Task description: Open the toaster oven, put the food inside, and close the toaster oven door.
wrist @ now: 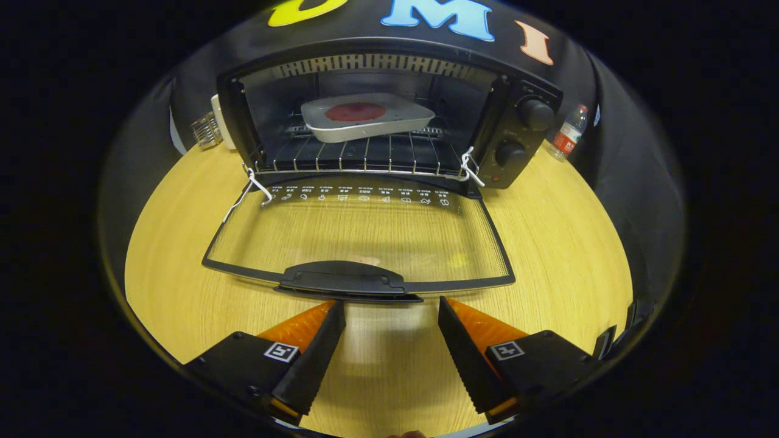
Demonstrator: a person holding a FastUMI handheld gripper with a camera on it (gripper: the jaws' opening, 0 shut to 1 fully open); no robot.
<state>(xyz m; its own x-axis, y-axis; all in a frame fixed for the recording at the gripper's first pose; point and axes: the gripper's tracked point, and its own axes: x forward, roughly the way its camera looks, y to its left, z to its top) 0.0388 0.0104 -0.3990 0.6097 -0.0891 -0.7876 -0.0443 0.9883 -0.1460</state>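
A black toaster oven stands at the far side of the wooden table. Its glass door lies folded down flat toward me, the black handle at its near edge. Inside, on the wire rack, rests a white square tray holding a round reddish piece of food. My gripper is open, its two fingertips just short of the door handle and slightly below it. Nothing is between the fingers.
Two knobs sit on the oven's right panel. A plastic bottle with a red label stands to the right of the oven. A white block and a wire object stand to its left. The light wooden table spreads around the door.
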